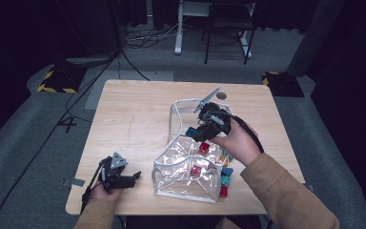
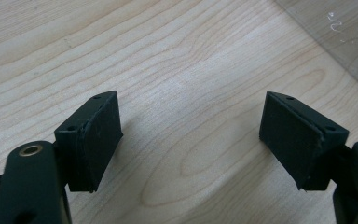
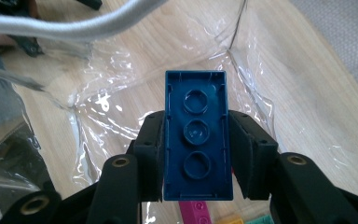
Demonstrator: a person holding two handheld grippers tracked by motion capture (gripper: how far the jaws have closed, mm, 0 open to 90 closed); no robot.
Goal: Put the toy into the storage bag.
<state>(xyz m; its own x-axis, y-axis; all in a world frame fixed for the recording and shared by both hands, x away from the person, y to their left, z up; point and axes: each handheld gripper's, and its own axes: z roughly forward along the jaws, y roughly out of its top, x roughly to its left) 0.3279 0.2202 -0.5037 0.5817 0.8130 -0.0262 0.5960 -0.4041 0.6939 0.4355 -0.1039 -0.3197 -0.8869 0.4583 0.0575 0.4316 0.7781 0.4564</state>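
Jaws: right gripper clamps blue brick over clear bag; left gripper released, idle. Loose bricks remain at worktop's near-right edge.

The bag stands on the bench, right of centre, with its open mouth toward the far edge. The right tool is above that mouth, a brick clamped between its jaws, hollow underside facing the camera in the right gripper view. Several loose bricks lie on the bench touching or just beside the bag's right side; others show inside or behind the bag's wall, which cannot be told. The left tool rests near the bench's near left corner, left of the bag and apart from it, its jaws spread with bare bench between them.
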